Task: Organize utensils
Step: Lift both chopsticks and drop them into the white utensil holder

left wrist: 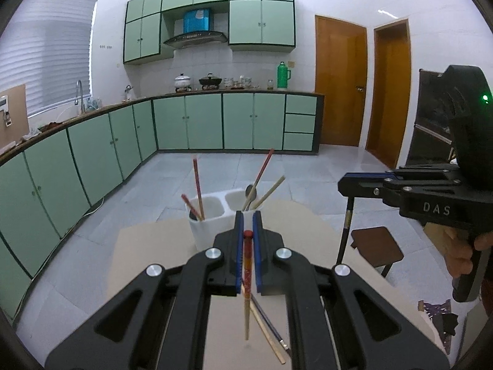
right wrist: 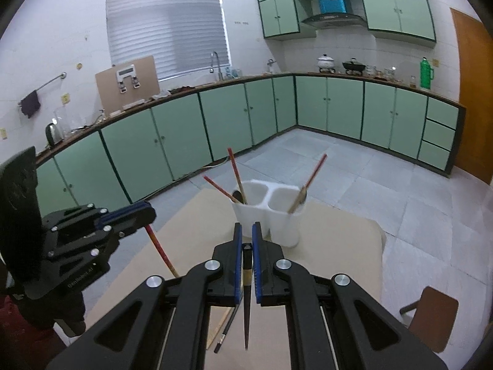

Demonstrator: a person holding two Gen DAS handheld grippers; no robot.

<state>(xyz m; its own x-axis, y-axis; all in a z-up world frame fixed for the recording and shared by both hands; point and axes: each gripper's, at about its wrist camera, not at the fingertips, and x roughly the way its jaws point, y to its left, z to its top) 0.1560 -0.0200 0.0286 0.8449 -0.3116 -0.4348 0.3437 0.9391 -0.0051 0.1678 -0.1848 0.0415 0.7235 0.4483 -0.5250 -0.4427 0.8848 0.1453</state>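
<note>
Your left gripper [left wrist: 248,231] has jaws closed on a red-topped chopstick [left wrist: 247,283], tip hanging down for a vertical drop. Your right gripper [right wrist: 247,240] likewise clamps a dark chopstick [right wrist: 246,302]. White holder [right wrist: 268,215] stands just ahead on the counter [right wrist: 339,246]; two utensils lie below.

Holder [left wrist: 212,215] stood on desk [left wrist: 148,246] ahead w/ chopsticks [left wrist: 197,185] in left compartment; spoon [left wrist: 250,195] in right; loose sticks [left wrist: 268,326] lay nearer.
</note>
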